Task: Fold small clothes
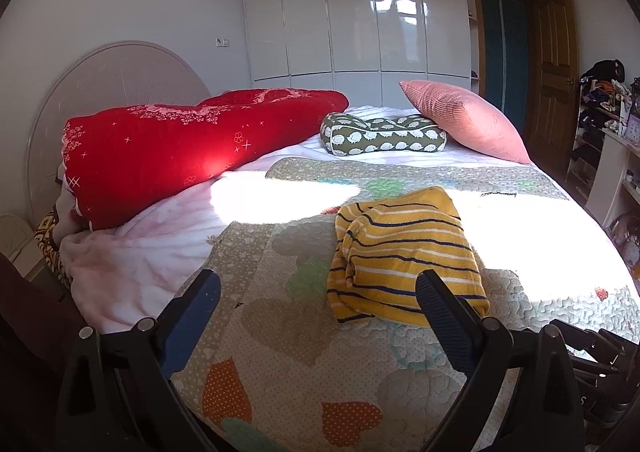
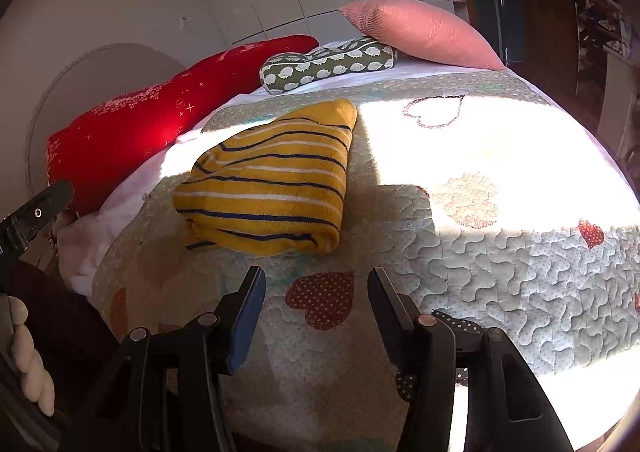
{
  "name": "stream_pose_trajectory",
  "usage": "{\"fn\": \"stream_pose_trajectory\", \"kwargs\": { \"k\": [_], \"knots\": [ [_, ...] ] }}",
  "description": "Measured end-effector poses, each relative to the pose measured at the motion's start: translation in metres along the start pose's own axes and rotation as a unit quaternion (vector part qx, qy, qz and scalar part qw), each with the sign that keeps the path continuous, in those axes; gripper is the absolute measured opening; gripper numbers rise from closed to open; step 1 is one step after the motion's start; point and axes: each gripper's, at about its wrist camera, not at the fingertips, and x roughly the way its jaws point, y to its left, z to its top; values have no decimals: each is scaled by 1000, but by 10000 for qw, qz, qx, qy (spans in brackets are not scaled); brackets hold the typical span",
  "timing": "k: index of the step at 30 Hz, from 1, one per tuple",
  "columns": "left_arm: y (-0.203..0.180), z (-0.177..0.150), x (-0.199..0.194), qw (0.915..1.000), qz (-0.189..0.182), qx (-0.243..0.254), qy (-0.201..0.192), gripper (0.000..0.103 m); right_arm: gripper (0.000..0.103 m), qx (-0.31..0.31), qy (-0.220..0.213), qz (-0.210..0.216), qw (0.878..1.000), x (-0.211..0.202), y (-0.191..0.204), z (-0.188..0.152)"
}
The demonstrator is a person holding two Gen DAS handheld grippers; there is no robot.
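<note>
A yellow garment with dark and white stripes (image 1: 404, 256) lies folded into a thick bundle on the quilted bedspread (image 1: 280, 332). In the left wrist view my left gripper (image 1: 318, 286) stands wide open just short of the bundle's near edge, nothing between its fingers. The right wrist view shows the same garment (image 2: 272, 180) ahead and to the left. My right gripper (image 2: 316, 286) is open a little behind it, over a red heart patch, and holds nothing. The left gripper's finger (image 2: 36, 212) shows at that view's left edge.
A red quilt (image 1: 180, 148) lies along the left side of the bed by the round headboard (image 1: 112, 80). A green patterned pillow (image 1: 384, 134) and a pink cushion (image 1: 464, 120) sit at the far end. White wardrobes (image 1: 360, 12), a wooden door and cluttered shelves (image 1: 604, 120) stand behind.
</note>
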Motion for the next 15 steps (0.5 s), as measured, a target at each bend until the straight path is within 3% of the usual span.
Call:
{"fn": "stream_pose_trajectory", "kwargs": {
  "k": [8, 15],
  "knots": [
    [-3, -4, 0, 9999, -117, 34, -21, 98, 58, 107, 70, -68, 9999, 3, -4, -4],
    [6, -9, 2, 9998, -167, -46, 23, 103, 58, -161, 80, -214, 9996, 4, 14, -6]
  ]
}}
